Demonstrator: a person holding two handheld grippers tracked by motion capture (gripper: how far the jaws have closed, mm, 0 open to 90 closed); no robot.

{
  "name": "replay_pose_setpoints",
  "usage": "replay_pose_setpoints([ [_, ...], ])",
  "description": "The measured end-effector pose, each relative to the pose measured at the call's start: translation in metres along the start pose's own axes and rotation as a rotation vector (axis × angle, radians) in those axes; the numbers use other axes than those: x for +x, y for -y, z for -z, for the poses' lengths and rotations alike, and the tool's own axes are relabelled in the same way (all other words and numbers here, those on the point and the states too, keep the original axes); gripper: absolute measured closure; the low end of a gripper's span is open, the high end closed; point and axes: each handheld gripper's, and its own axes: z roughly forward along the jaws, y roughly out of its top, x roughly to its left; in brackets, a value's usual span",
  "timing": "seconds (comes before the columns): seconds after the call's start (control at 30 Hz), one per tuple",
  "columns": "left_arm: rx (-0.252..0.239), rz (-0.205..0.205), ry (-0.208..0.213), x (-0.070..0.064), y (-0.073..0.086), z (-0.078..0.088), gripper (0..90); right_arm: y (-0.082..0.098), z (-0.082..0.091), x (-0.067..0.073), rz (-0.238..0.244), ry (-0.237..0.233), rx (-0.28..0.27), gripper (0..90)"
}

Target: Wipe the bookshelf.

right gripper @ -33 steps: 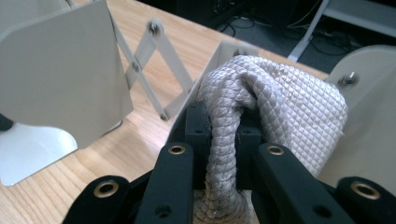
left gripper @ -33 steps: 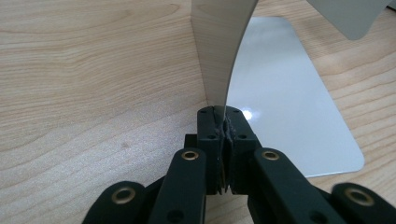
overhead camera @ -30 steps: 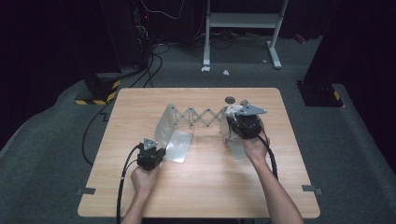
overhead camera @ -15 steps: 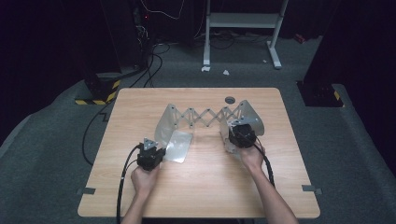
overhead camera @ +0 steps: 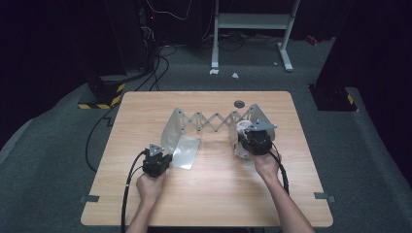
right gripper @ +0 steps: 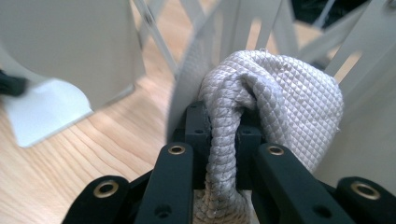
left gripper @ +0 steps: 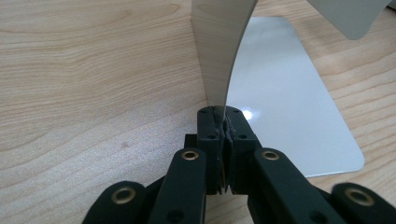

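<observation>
Left gripper point(left gripper: 223, 135) clamped on the bookend plate point(left gripper: 219, 51) — steadying the extendable rack point(overhead camera: 214, 121) — while right gripper point(right gripper: 224, 135), pinching the waffle-weave cloth point(right gripper: 275, 102), wipes its far end.

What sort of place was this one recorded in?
Probably a lab or recording studio, not a home: a lone light wooden table on grey carpet, black cables across the floor, yellow-and-black hazard tape on dark equipment, and a white metal stand behind.
</observation>
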Motion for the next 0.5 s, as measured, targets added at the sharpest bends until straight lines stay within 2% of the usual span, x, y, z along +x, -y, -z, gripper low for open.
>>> replay_pose_setpoints([
  [0.1, 0.0, 0.0, 0.0, 0.0, 0.0, 0.0, 86.1, -0.008, 0.014, 0.002, 0.014, 0.0, -0.03, 81.2],
  [0.27, 0.0, 0.0, 0.0, 0.0, 0.0, 0.0, 86.1, -0.012, 0.028, 0.006, 0.034, 0.0, -0.059, 81.2],
  [0.5, 0.0, -0.001, 0.0, 0.0, 0.0, 0.0, 86.1, -0.009, 0.036, 0.011, 0.053, 0.009, -0.069, 81.2],
])
